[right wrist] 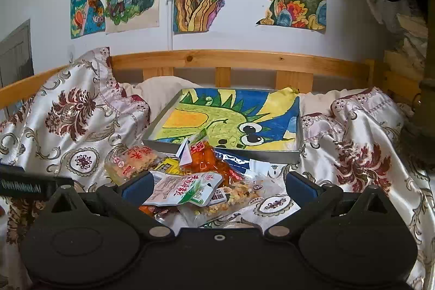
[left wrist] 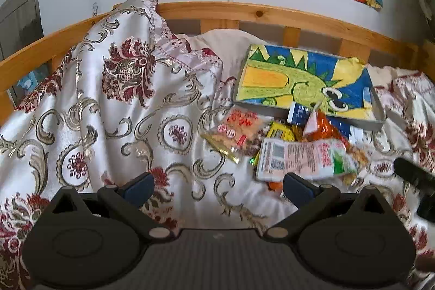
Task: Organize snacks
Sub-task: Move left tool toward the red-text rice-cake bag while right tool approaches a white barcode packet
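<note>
Both your grippers are spread wide and hold nothing. The right gripper (right wrist: 217, 188) has the snack pile directly ahead of it: the white-and-green packet (right wrist: 187, 188) lies between its jaws, toward the left one, on top of a clear bag of crumbly pieces (right wrist: 233, 199). Just beyond the jaws sits the orange packet (right wrist: 206, 162), with a pale pink-printed packet (right wrist: 130, 162) off to the left, and farther ahead the shallow metal tray (right wrist: 296, 156) lined with a dinosaur drawing (right wrist: 217, 118). The tray looks like the natural place to sort things into, and nothing lies in it yet.

Your left gripper (left wrist: 217, 188) hovers over bare bedspread (left wrist: 108, 113); the whole pile is ahead and to the right of its jaws, with the white-and-green packet (left wrist: 304, 159) just beyond the right jaw.

The main risk is closing the right jaws on more than one thing. The packets overlap, so a pinch at this depth may catch the clear bag underneath too, and one could drop off on the way to the tray. The packets are slick and flat, so a grip near an edge may slide off.

The bedding is soft and rumpled. Press down and the pile can shift or slide into a fold. The tray rests on that same uneven surface and appears tilted, so a bump against its near wall could tip it.

Your two grippers are also close together here; the left one shows at the left edge of the right wrist view, so crossing paths could mean a knock.
</note>
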A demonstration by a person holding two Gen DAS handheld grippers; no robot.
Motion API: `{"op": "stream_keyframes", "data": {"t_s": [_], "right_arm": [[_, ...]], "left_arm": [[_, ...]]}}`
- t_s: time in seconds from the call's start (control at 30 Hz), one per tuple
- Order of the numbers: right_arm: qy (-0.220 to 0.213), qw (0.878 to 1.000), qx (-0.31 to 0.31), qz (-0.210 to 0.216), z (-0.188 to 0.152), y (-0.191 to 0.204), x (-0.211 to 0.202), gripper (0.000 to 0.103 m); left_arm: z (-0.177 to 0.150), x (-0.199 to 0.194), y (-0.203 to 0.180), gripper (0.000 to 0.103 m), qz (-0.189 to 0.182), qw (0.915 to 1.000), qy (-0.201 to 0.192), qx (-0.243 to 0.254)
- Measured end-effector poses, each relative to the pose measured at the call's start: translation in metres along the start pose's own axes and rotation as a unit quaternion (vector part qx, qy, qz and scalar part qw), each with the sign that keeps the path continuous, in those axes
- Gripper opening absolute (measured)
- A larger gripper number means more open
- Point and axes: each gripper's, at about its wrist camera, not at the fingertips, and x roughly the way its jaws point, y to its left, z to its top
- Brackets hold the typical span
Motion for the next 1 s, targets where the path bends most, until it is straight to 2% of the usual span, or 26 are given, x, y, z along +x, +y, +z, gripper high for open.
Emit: {"op": "stream_keyframes", "data": {"t_s": [0.13,0.3,0.5,0.63,0.8,1.0], "right_arm": [[0.003,1.000,-0.012,0.007,0.008,0.002,0.011,0.103],[-0.008,0.998,-0.047,0.028,0.041,0.001,0.019,0.102],[-0.022,0.992,-0.116,0.044,0.070,0.003,0.023,0.102],[0.000,0.988,-0.118,0.102,0.081,-0.003,0.034,0.103],[0.038,0.973,-0.143,0.178,0.076,-0.001,0.064,0.103],[0.099,0.956,-0.162,0.225,0.051,0.010,0.111,0.103]], "left_arm": [[0.019,0.005,-0.004,0.103,-0.009,0.9999,-0.004,0.013],[0.038,0.020,-0.011,0.103,-0.008,0.9984,-0.025,0.050],[0.056,0.043,-0.013,0.103,-0.049,0.9973,-0.027,0.048],[0.060,0.057,-0.007,0.103,-0.074,0.9957,-0.033,0.046],[0.059,0.085,0.003,0.103,-0.094,0.9938,-0.021,0.056],[0.043,0.119,0.011,0.103,-0.122,0.9874,-0.035,0.094]]}}
